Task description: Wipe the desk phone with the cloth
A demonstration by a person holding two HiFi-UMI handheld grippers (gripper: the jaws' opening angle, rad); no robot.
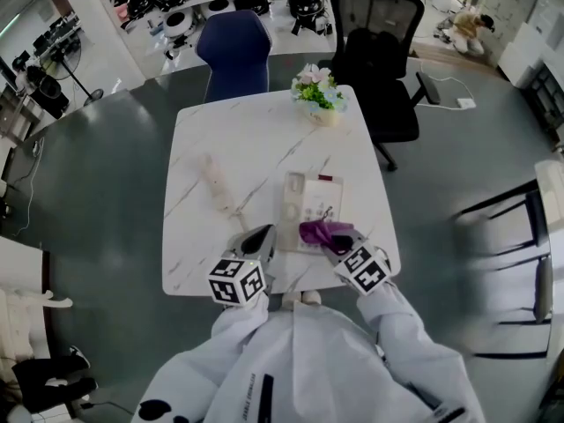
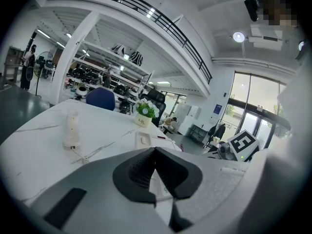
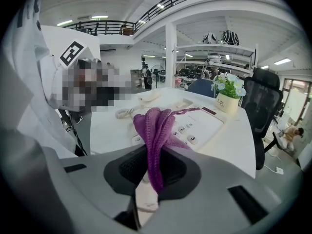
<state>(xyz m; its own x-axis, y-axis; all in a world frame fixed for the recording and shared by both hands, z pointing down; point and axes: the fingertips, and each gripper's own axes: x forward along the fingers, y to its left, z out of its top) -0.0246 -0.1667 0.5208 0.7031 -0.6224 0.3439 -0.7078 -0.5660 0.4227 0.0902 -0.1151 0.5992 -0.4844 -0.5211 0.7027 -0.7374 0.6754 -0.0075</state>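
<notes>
Right claw (image 1: 342, 239) (image 3: 155, 165): pinching a purple knitted cloth (image 1: 322, 231) (image 3: 157, 126) between its two pads, the folds rising out of the grip and spilling forward from the tips. Desk phone (image 1: 310, 203) (image 3: 197, 123): white, lying flat directly ahead of and below the right claw, with numbered keys showing just beyond the cloth; the cloth's forward folds lie over the phone's near edge and appear to touch the keypad. A coiled cord (image 3: 123, 113) runs off the phone to the left of this claw. Left claw (image 1: 261, 235) (image 2: 155, 153): pressed together at the tips with nothing held, hovering just beside the phone's near left corner; the phone (image 2: 145, 140) lies ahead of it and slightly to its right. White power strip (image 1: 217, 183) (image 2: 71, 129): ahead and to the left of the left claw, well apart from it, its thin cable trailing back towards the claw. Potted flowers (image 1: 318, 95) (image 2: 145, 113) (image 3: 227, 95): white pot, at the far edge of the tabletop (image 1: 220, 139), beyond the phone from both claws. The tabletop is white marble-patterned with grey veining. Blue chair (image 1: 235, 53) and black office chair (image 1: 381, 55): beyond the far edge, past the flowers. White sleeves (image 1: 300, 359) reach to both claws from the near side.
</notes>
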